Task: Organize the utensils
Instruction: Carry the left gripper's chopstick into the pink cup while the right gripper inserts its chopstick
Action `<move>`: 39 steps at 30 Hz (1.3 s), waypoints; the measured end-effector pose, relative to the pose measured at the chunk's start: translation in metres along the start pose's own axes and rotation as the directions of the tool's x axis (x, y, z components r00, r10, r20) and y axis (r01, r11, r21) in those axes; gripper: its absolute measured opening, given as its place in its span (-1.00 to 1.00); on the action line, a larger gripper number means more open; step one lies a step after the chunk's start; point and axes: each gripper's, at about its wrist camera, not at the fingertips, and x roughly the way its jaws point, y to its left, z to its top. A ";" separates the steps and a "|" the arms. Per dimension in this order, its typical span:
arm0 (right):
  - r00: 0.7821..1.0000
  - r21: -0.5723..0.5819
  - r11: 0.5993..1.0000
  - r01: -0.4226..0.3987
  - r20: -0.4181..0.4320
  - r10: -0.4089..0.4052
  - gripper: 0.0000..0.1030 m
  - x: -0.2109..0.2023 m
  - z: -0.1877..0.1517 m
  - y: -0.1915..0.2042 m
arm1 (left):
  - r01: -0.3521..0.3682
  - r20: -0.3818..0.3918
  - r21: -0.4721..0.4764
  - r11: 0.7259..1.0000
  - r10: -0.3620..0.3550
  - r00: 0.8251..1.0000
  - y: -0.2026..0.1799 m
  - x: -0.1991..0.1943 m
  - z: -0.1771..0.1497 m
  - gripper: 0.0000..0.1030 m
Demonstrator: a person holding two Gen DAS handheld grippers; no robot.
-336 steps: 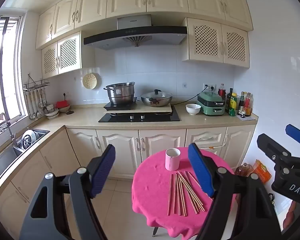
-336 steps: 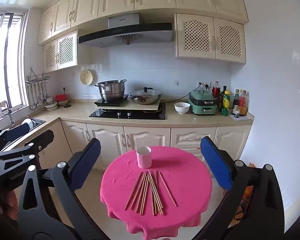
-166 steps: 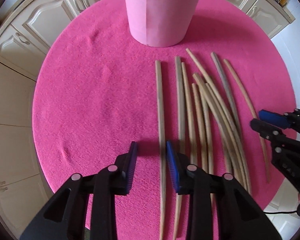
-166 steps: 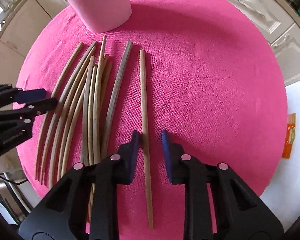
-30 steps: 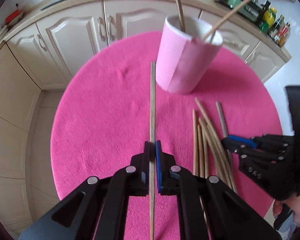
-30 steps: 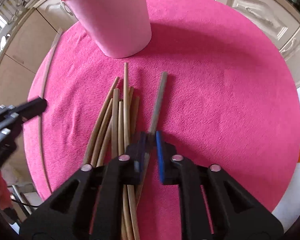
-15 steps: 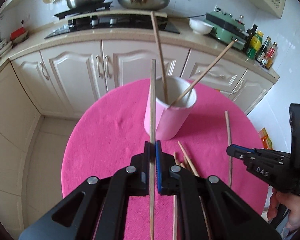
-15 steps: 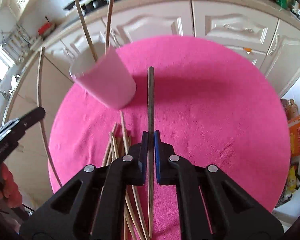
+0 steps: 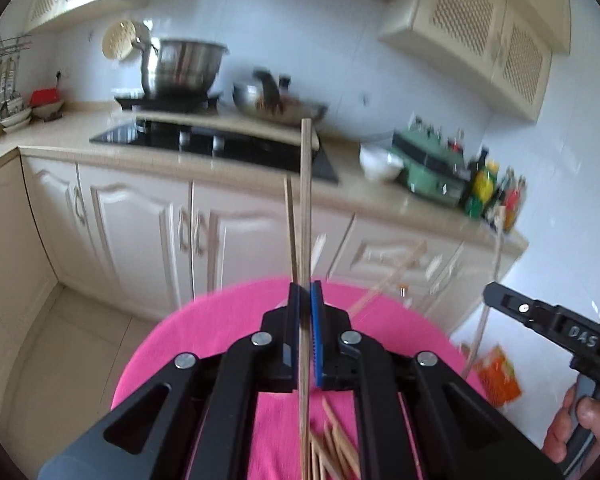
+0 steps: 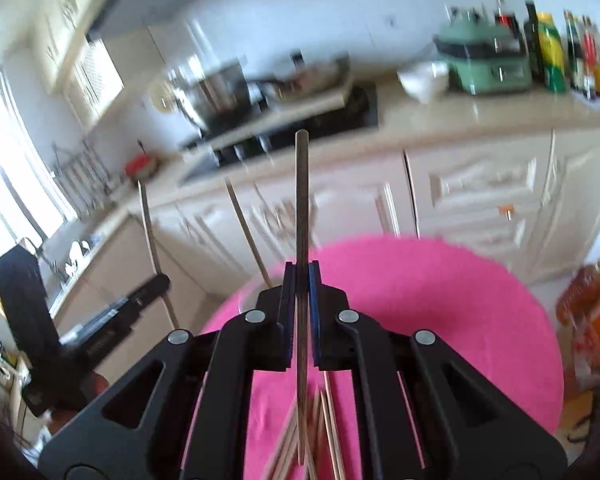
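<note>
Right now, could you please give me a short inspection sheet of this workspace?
Surface: round table under a pink cloth.
Job's things: loose chopsticks lie on the cloth; the cup is hidden behind the grippers.
Clutter: nothing seen on the cloth besides the chopsticks.
Grippers: left gripper shut on a light chopstick; right gripper shut on a grey chopstick.
Cables: nothing seen.
Surroundings: counter with a steel pot, white bowl, green appliance and bottles; orange packet on the floor.
</note>
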 end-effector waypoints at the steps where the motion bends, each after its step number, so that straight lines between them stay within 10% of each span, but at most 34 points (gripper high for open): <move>1: 1.000 -0.002 1.000 -0.011 0.027 0.011 -0.87 0.000 0.006 0.003 | 0.006 0.024 -0.005 1.000 -0.006 1.000 0.000 0.002 0.007 -0.89; 16: 0.954 -0.086 0.994 -0.061 0.289 0.084 -0.87 0.042 0.044 0.033 | 0.014 0.269 -0.040 0.999 -0.003 0.963 0.001 0.052 0.046 -0.89; 39: 0.989 -0.124 0.992 0.007 0.150 0.011 -0.87 0.069 0.001 0.025 | -0.053 0.064 -0.009 0.999 0.053 0.997 0.011 0.077 -0.012 -0.89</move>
